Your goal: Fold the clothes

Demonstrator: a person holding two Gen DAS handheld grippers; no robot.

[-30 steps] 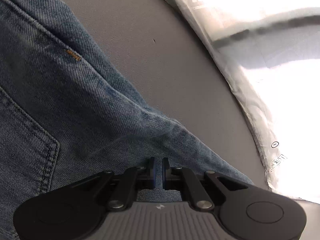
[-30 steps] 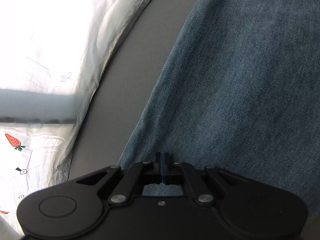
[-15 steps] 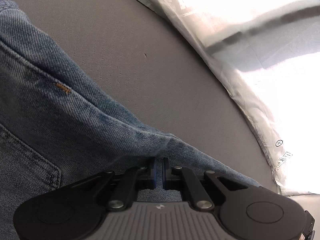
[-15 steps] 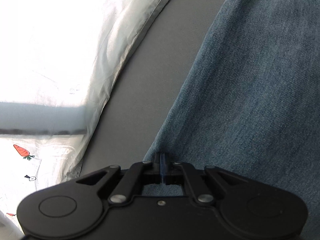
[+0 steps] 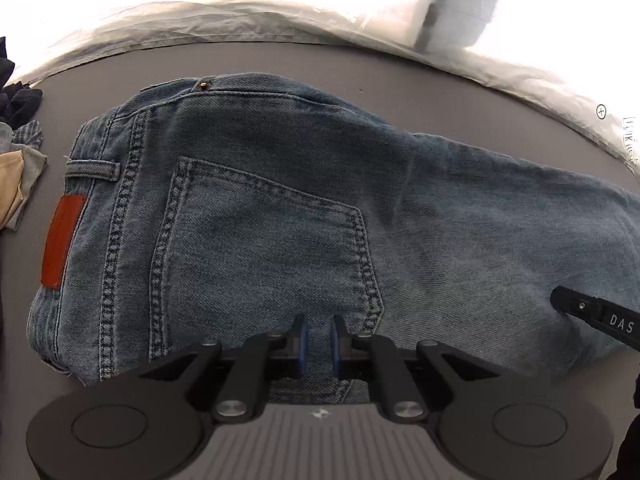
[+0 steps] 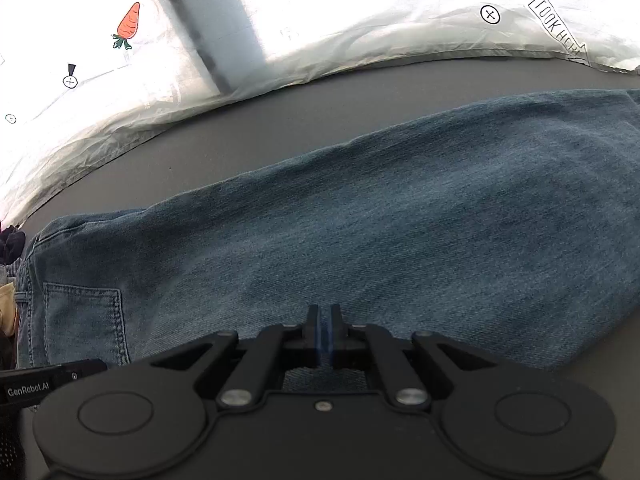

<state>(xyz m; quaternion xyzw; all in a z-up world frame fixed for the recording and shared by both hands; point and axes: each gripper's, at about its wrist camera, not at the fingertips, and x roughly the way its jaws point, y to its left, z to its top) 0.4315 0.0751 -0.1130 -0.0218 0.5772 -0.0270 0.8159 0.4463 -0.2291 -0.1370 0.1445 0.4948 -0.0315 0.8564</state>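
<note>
A pair of blue jeans (image 5: pixel 280 200) lies flat on the grey table (image 5: pixel 280 60), back side up, with a back pocket (image 5: pixel 260 248) and an orange-brown patch (image 5: pixel 64 240) at the waistband. My left gripper (image 5: pixel 320 340) hovers over the near edge below the pocket. Its jaws are opening, and denim shows through the gap without being pinched. My right gripper (image 6: pixel 324 320) hangs over the leg of the jeans (image 6: pixel 400 220). Only a hairline slit shows between its pads, which are just starting to part with nothing caught. Its finger (image 5: pixel 600 318) enters the left wrist view at the right.
A crinkled white sheet (image 6: pixel 360 52) with a carrot print borders the table's far side. A heap of other clothes (image 5: pixel 16 160) lies at the left end by the waistband. Bare grey table runs between the jeans and the sheet.
Both grippers have lifted and rolled, so the views swing from a close look at the denim edge to the whole garment. The left jaws have parted and let go of the fabric.
</note>
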